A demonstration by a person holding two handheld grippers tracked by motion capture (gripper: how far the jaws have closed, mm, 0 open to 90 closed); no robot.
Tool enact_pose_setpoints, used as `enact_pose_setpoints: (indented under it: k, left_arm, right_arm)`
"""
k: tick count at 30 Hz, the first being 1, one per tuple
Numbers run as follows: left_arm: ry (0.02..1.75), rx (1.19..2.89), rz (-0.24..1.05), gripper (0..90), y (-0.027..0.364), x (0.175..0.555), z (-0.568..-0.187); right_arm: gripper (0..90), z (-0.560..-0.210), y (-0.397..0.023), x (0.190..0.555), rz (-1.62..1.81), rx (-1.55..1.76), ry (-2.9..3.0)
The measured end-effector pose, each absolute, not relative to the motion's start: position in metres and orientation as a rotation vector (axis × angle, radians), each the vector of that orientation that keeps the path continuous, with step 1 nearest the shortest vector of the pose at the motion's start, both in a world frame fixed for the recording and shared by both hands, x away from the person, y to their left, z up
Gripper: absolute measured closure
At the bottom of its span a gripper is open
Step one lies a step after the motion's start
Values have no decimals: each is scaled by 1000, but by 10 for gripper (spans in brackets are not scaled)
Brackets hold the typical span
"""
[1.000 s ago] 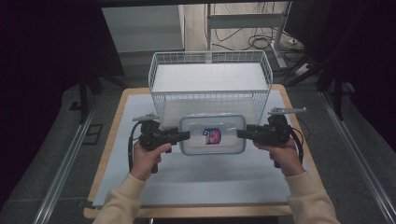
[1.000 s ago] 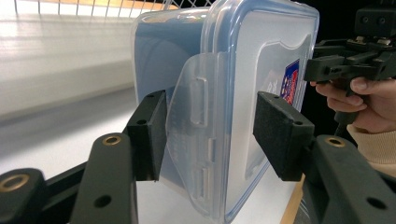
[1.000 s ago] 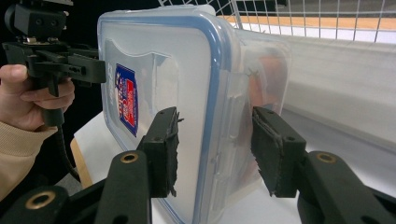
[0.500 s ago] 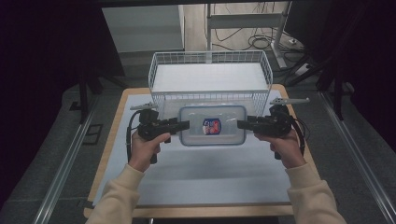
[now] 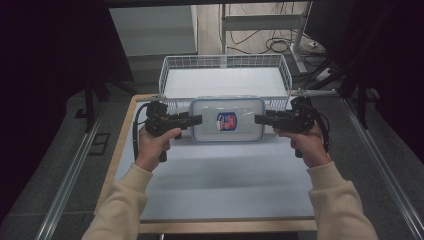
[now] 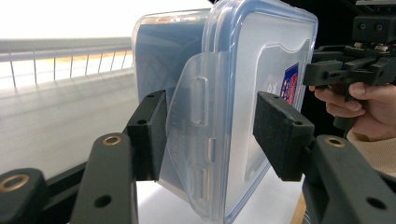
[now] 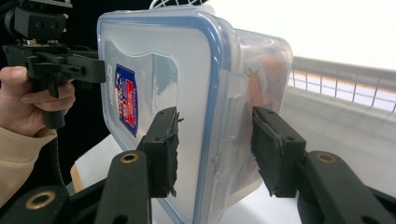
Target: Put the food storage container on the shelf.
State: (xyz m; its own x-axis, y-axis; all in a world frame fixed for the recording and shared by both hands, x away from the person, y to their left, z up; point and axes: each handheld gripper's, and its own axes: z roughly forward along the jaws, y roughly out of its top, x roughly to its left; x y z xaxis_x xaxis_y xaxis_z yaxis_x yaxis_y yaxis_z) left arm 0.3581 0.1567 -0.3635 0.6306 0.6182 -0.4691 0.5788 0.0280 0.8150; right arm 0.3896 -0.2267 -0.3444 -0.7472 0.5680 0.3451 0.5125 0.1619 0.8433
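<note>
Clearly the left claw [image 5: 196,119] straddles one short end of a clear lidded container [image 5: 227,119], its jaws apart on either side of the side latch with a visible gap; the right claw [image 5: 260,119] brackets the opposite end, likewise unclamped. Between them, the container sits at the white wire basket [image 5: 225,67], above the tabletop [image 5: 220,180]. Its contents cannot be made out.

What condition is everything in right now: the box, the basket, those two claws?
Plastic box: lid on, held off the table between both claws.
Side latch: flipped outward, unclipped.
Wire basket: upright, nothing in it.
Left claw: jaws straddling the box's end.
Right claw: jaws straddling the other end.
</note>
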Motion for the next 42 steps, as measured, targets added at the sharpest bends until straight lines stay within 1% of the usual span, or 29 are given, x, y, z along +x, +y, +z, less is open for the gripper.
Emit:
enact_pose_setpoints:
  k: [5, 13, 14, 15, 16, 20, 22, 24, 26, 32, 34, 39, 42]
  left_arm:
    - [1002, 1630, 52, 460, 156, 367, -350]
    - [992, 1628, 45, 460, 159, 396, -331]
    - [992, 1629, 39, 460, 161, 408, -326]
    - [992, 1629, 39, 460, 161, 408, -326]
    - [995, 1627, 36, 460, 161, 411, -325]
    - [1001, 1629, 27, 459, 164, 432, -317]
    - [1009, 1624, 21, 457, 165, 441, -312]
    - [1011, 1627, 20, 457, 167, 451, -308]
    - [1013, 1631, 16, 457, 168, 459, -307]
    - [1052, 1620, -20, 454, 169, 486, -311]
    - [1064, 1615, -37, 450, 170, 490, -312]
    - [1095, 1618, -32, 433, 166, 499, -311]
    - [1135, 1582, -60, 424, 165, 508, -313]
  right_arm:
    - [524, -332, -228, 397, 1673, 1094, 2348]
    - [523, -309, -225, 421, 1664, 1093, 2343]
    - [523, -303, -224, 430, 1663, 1101, 2343]
    - [523, -303, -224, 430, 1663, 1101, 2343]
    - [523, -299, -223, 440, 1665, 1105, 2342]
    - [523, -294, -221, 453, 1664, 1119, 2342]
    - [523, -287, -219, 468, 1662, 1135, 2343]
    - [523, -286, -218, 471, 1661, 1140, 2345]
    - [523, -282, -216, 486, 1658, 1158, 2349]
    - [522, -285, -214, 507, 1650, 1223, 2363]
    - [520, -289, -215, 515, 1667, 1263, 2359]
    - [500, -288, -214, 524, 1650, 1315, 2341]
    - [496, -288, -213, 529, 1652, 1359, 2334]
